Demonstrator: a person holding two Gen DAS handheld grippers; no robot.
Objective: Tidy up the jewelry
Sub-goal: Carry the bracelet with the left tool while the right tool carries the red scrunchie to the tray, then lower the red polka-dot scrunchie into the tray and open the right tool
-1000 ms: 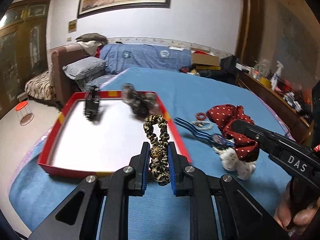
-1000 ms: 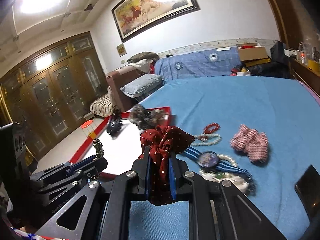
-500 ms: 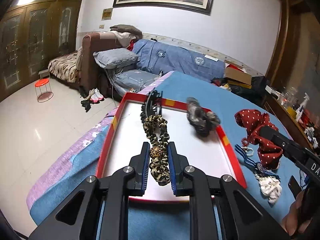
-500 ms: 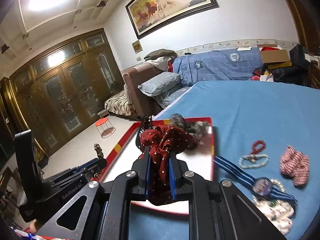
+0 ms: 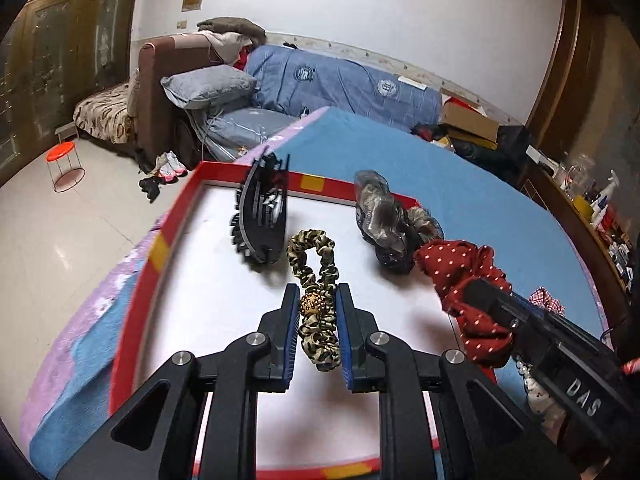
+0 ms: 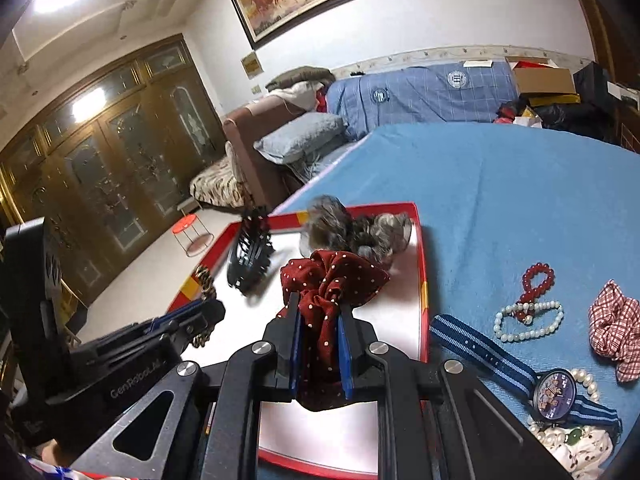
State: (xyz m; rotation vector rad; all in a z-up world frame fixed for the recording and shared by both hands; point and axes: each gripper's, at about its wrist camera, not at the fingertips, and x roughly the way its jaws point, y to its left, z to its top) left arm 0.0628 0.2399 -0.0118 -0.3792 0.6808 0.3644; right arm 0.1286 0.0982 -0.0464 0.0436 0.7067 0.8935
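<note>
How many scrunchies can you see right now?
4: leopard scrunchie in the left gripper, red dotted scrunchie in the right gripper, grey-brown scrunchie in the tray, checked scrunchie on the blue cloth.

The leopard scrunchie (image 5: 316, 276) and dotted red scrunchie (image 6: 332, 280) are soft gathered cloth, the hair claw clip (image 5: 260, 216) is glossy black plastic, the tray (image 5: 180, 208) floor is smooth and faintly shiny, and the surface's blue cover (image 6: 500, 184) is matt woven cloth.
</note>
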